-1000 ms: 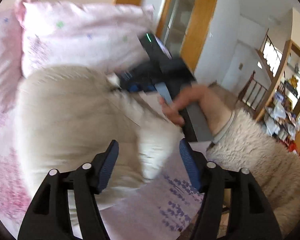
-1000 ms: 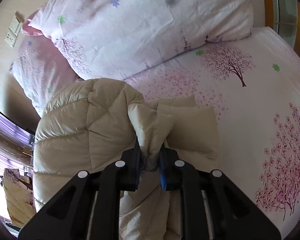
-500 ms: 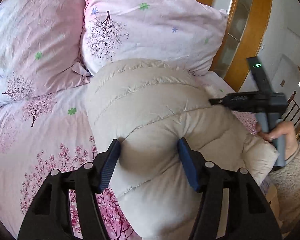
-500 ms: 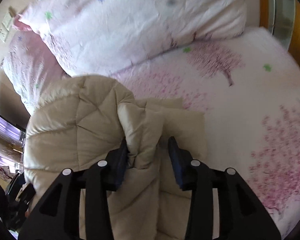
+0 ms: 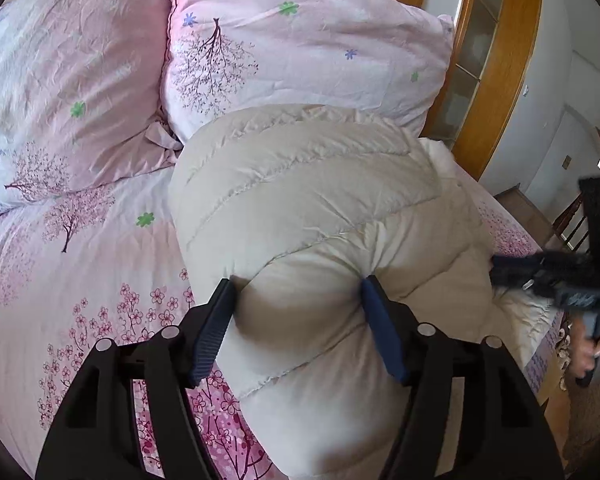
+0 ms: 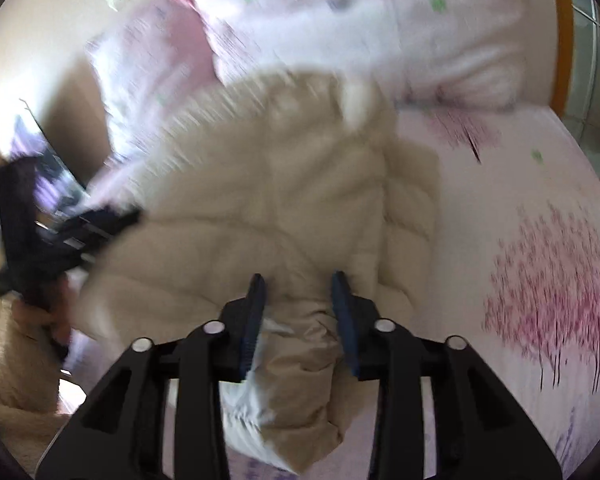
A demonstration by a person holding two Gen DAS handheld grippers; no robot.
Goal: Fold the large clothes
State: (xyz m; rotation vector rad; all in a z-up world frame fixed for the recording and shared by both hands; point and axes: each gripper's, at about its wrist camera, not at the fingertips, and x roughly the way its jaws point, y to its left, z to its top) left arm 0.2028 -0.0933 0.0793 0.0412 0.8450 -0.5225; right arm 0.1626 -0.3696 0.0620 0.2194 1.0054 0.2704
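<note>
A cream quilted down jacket (image 5: 320, 208) lies bunched on the pink floral bed. My left gripper (image 5: 298, 292) is open, its jaws wide on either side of a puffy fold of the jacket. The right gripper shows at the right edge of the left wrist view (image 5: 560, 276). In the blurred right wrist view my right gripper (image 6: 299, 286) is open above the jacket (image 6: 284, 200), with a crumpled part of it between and below the fingers. The left gripper shows at the left there (image 6: 60, 236).
Two pink floral pillows (image 5: 300, 48) lean at the head of the bed, just behind the jacket. The bedsheet (image 5: 80, 280) spreads to the left. A wooden door frame (image 5: 496, 60) and a hallway lie beyond the bed's right edge.
My right gripper let go of the jacket fold, opened and pulled back, now in fast motion. My left gripper swung over the jacket and now straddles a puffy fold.
</note>
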